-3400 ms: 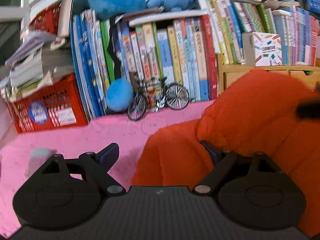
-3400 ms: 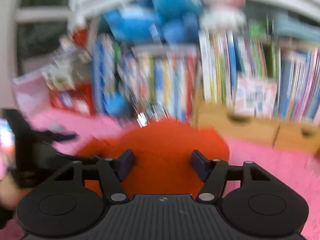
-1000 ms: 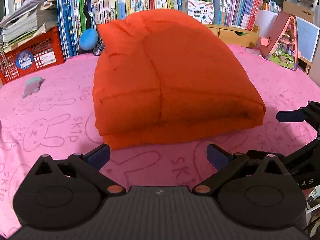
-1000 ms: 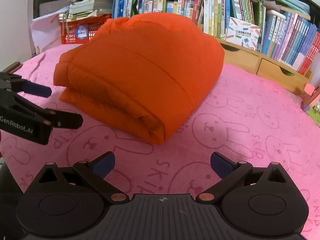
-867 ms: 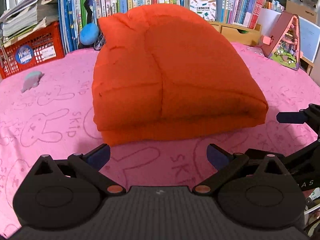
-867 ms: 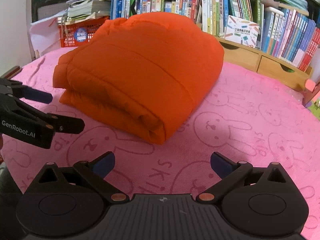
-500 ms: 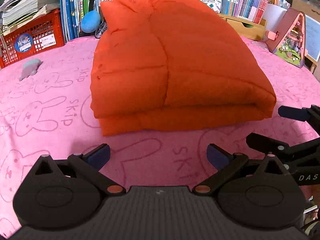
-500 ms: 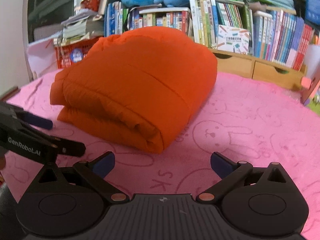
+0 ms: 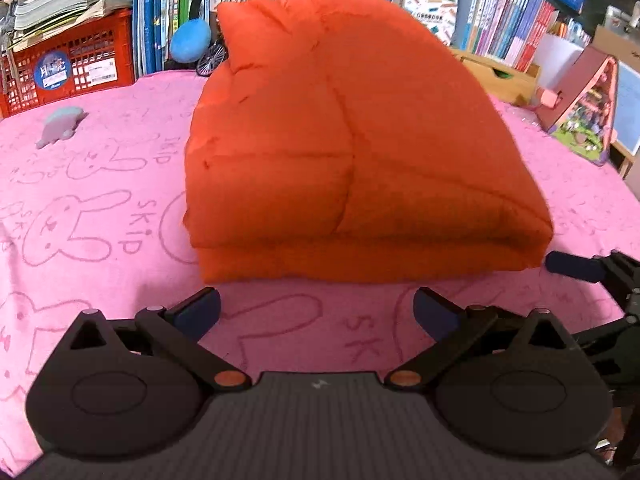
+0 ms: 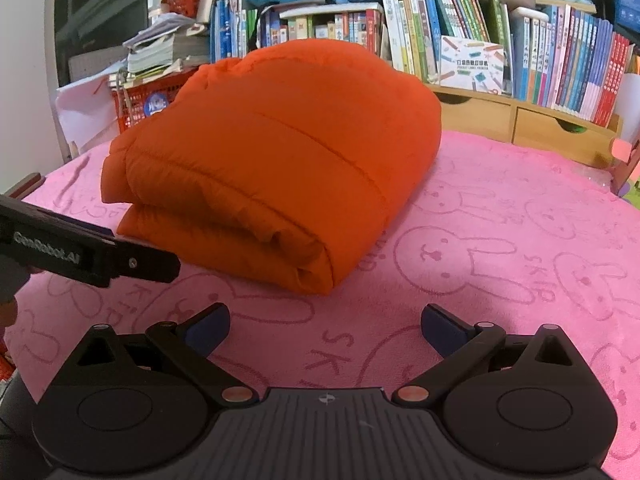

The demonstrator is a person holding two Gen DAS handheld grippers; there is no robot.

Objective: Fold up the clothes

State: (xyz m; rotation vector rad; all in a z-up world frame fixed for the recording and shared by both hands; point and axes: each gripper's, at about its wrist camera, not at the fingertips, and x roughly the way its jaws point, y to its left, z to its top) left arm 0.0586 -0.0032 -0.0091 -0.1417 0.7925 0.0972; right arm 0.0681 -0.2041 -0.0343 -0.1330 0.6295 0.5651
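An orange padded jacket (image 9: 352, 152) is lying folded on a pink towel (image 9: 100, 216) printed with rabbit outlines, roughly in the middle of the covered table. It is being shown as a thick, puffy bundle, doubled over on itself: from the right wrist view two layers are seen stacked, with the rounded fold edge facing the camera and the upper layer bulging above the lower. No sleeve or hood is seen hanging loose in either view, though the far side of the bundle is hidden.

The left gripper (image 9: 316, 310) is being held just short of the near edge of the jacket, its jaws spread wide with nothing between them; only towel is showing in the gap. The right gripper (image 10: 326, 326) is likewise being held wide apart and empty, set back from the bundle's corner. In the left wrist view one blue-tipped finger of the right gripper is seen close beside the jacket's right-hand corner; whether it is touching the fabric cannot be told.

The folding of this garment is being judged as essentially done: the bundle is compact, it is being gripped by nothing, and both tools are standing apart from it. What may be left is small, perhaps a pressing down of the puffed top or a squaring of the edges, since the padding is standing high and could spring open. No other garment waiting to be folded is being shown in either view.

Books (image 10: 560, 60) are lining the shelves behind.
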